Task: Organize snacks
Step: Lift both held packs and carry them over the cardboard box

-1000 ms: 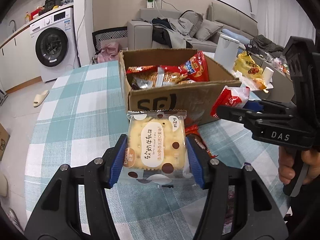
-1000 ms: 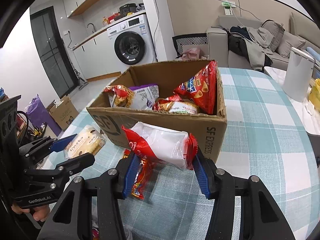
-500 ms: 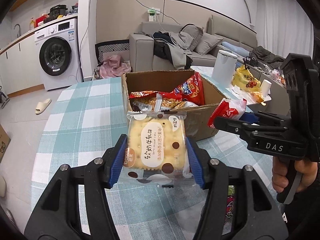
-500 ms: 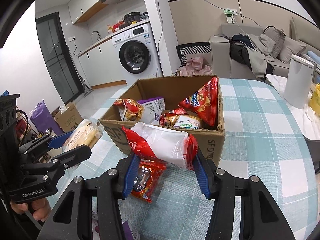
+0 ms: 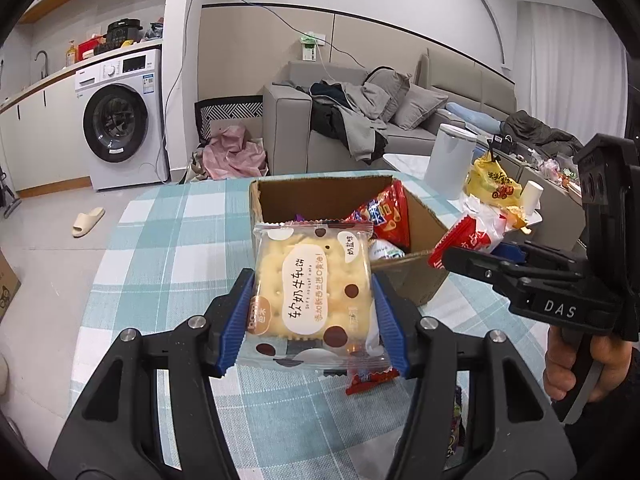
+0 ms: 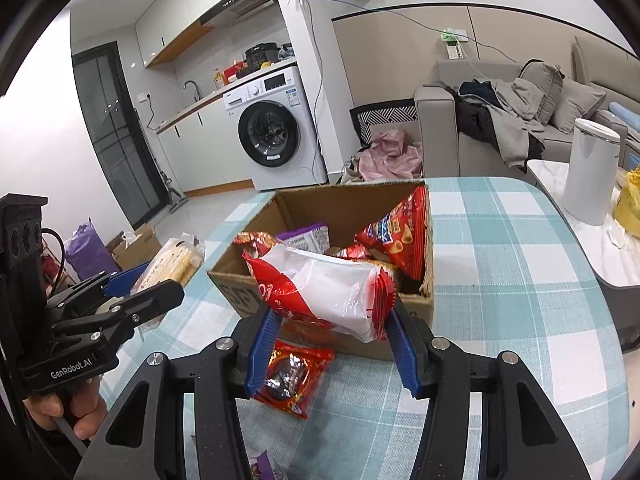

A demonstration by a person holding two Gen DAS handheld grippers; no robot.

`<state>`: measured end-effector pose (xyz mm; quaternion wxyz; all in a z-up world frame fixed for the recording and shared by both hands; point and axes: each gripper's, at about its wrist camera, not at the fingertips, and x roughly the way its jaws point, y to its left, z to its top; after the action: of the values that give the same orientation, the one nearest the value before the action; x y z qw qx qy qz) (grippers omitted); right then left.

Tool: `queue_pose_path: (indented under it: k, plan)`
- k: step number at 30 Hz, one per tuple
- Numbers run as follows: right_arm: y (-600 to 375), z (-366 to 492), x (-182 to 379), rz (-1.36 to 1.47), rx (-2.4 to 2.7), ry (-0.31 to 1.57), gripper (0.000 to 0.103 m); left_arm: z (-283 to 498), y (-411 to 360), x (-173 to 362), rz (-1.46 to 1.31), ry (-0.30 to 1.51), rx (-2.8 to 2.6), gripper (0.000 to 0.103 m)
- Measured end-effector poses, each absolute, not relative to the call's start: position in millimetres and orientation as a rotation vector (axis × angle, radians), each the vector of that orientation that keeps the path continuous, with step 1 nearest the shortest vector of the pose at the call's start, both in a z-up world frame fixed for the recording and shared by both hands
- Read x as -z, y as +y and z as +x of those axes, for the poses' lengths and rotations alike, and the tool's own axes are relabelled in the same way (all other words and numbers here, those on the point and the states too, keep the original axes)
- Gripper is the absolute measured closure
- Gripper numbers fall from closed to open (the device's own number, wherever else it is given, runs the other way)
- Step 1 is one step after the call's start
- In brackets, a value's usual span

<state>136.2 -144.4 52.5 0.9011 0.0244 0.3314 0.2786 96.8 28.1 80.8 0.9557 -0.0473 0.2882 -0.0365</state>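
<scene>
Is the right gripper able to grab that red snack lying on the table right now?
Probably not yet. The right gripper is already shut on a red and white bag, so its jaws are full. The red snack packet lies uncovered on the tablecloth just below.

The red-and-white packet (image 6: 324, 288) hides part of the cardboard box's (image 6: 416, 312) contents.
</scene>
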Motion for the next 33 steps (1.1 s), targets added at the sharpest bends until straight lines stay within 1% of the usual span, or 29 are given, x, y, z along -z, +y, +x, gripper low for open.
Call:
queue_pose_path:
  k: [7, 18, 33]
  plan:
    - [-142.7, 140.9, -61.6, 0.060, -0.573, 0.659, 0.050, 111.6, 31.9, -95.5, -0.114, 0.563, 0.067, 0.048]
    - [-139.6, 160.4, -65.5, 0.068, -0.553, 0.640, 0.050, 147.9, 38.5, -104.7, -0.145, 0.561, 0.044, 0.048]
    - [-131.5, 184.3, -61.2, 0.070, -0.554, 0.668, 0.050, 191.1, 30.8, -93.4, -0.137, 0.589, 0.035, 0.048]
